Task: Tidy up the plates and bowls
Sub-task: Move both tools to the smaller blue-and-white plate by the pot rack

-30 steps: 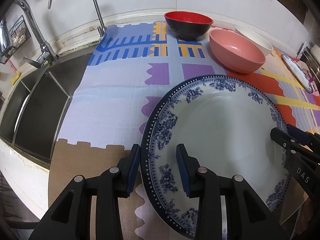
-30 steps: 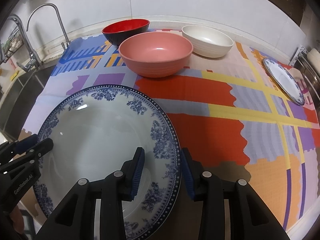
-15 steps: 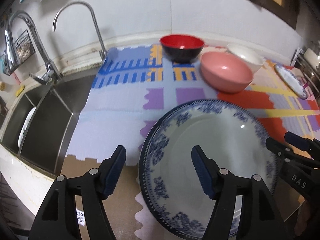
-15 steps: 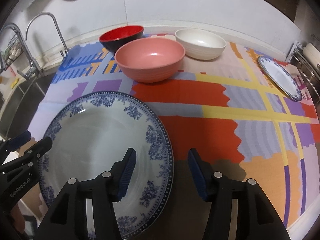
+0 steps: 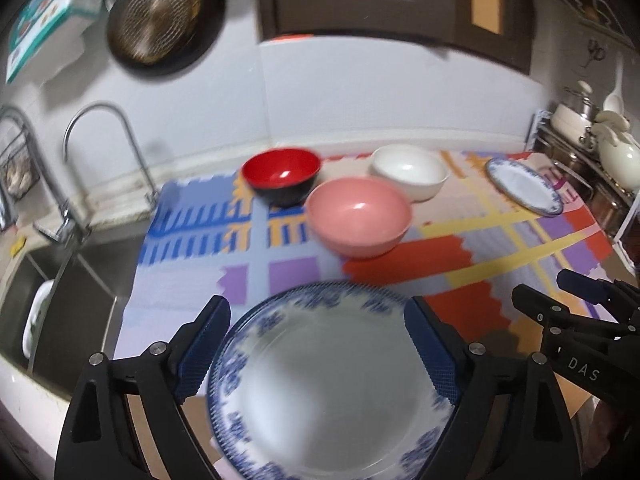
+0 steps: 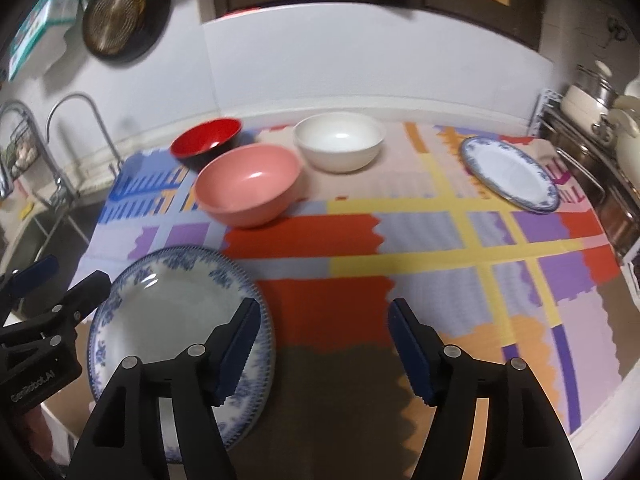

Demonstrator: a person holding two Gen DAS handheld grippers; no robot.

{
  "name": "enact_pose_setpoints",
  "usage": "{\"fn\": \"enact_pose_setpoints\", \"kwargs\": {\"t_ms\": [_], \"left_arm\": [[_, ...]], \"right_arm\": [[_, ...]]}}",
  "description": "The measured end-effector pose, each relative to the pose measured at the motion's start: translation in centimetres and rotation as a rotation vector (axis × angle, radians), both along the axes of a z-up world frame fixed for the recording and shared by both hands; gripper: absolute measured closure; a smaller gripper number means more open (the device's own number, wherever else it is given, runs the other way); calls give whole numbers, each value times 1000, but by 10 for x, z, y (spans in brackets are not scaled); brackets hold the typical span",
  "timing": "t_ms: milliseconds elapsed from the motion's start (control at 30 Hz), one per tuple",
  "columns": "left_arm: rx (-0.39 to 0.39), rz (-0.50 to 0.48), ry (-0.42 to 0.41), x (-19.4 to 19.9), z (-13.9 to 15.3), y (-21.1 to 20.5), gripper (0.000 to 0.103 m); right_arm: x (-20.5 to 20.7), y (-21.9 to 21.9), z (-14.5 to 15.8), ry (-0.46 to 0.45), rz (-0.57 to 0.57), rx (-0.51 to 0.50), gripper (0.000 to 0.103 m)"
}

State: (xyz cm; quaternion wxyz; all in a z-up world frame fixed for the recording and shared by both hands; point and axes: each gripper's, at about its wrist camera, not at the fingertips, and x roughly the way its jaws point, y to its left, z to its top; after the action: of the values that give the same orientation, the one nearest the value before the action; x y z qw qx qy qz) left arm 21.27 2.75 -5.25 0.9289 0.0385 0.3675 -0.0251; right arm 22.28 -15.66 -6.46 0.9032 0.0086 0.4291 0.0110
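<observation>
Near the front edge of the worktop (image 6: 344, 368), on the side toward the sink (image 5: 72, 280), lies the large blue-and-white plate (image 5: 332, 372), flat on the patterned mat (image 6: 400, 240) and free of both tools. Left tongs (image 5: 320, 344) hang over it with jaws spread wide, nothing between them, the plate's width showing in the gap; right tongs (image 6: 320, 344) are released too, their inner finger above the plate's right rim and the open gap over bare mat. Toward the back edge stand three bowls close together: the red bowl (image 6: 206, 138) nearest the faucet (image 5: 108, 152), the pink bowl (image 6: 248, 184) just in front of it, the white bowl (image 6: 340, 142) beside them. Well apart, near the back right corner by the pot rack (image 6: 592, 128), rests the small blue-rimmed plate (image 6: 508, 172). If the two plates are to be stacked, the relation that matters is this: the small plate lies far ahead and to the right of both tools, and the right tongs are the nearer, with open mat between. The bowls lie ahead and left, within easier reach of the left tongs. A round plate offers no long axis, so a pinch on its near rim seems the likely approach.
</observation>
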Motion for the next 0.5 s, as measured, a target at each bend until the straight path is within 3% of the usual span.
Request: {"fn": "enact_pose_setpoints", "kwargs": {"t_ms": [500], "left_arm": [[19, -99, -91, 28, 30, -114, 13]], "right_arm": [[13, -111, 26, -95, -115, -14, 35]]}}
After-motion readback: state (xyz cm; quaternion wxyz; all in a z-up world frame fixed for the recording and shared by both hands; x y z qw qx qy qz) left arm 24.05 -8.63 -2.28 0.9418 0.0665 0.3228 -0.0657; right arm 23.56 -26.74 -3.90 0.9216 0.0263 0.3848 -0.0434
